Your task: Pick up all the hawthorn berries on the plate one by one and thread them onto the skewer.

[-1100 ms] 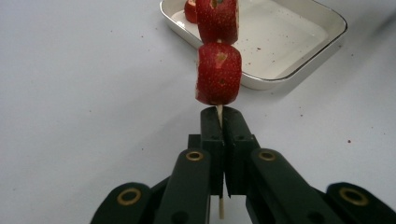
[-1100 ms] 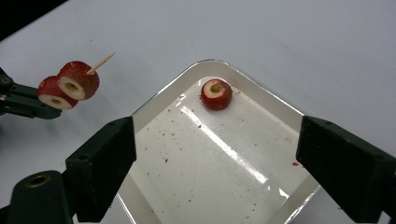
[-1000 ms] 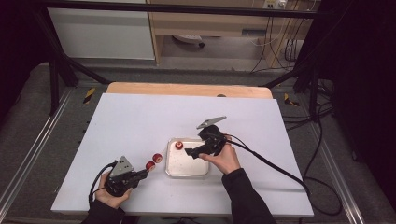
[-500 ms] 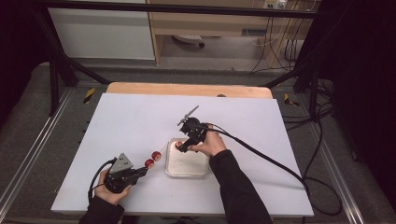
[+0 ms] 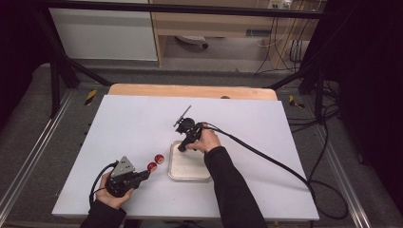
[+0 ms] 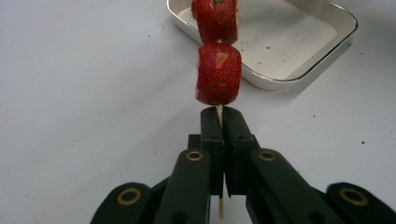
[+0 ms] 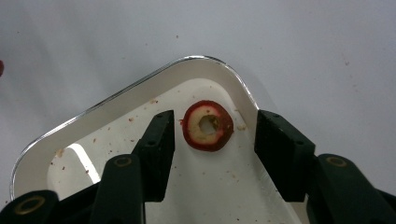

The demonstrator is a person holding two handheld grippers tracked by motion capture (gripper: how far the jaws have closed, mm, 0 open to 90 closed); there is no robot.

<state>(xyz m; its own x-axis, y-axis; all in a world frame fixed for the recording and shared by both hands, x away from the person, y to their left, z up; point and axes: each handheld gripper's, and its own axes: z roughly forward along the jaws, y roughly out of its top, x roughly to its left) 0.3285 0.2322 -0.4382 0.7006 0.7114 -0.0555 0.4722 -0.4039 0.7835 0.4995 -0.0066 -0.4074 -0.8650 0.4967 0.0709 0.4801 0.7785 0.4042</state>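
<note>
Strawberry slice (image 7: 207, 125): cored ring, flat in the corner of the white tray (image 7: 140, 100), centre frame, between the jaws of the right gripper (image 7: 212, 140), just closing, pads not yet touching. Skewer (image 6: 219, 113): two strawberry pieces (image 6: 218, 73), left gripper (image 6: 219, 122) clamped on it, lower centre. White tabletop (image 5: 133, 123).

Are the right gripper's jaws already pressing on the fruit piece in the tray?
No: in the right gripper view the cored red fruit piece lies between the jaws with gaps on both sides.
</note>
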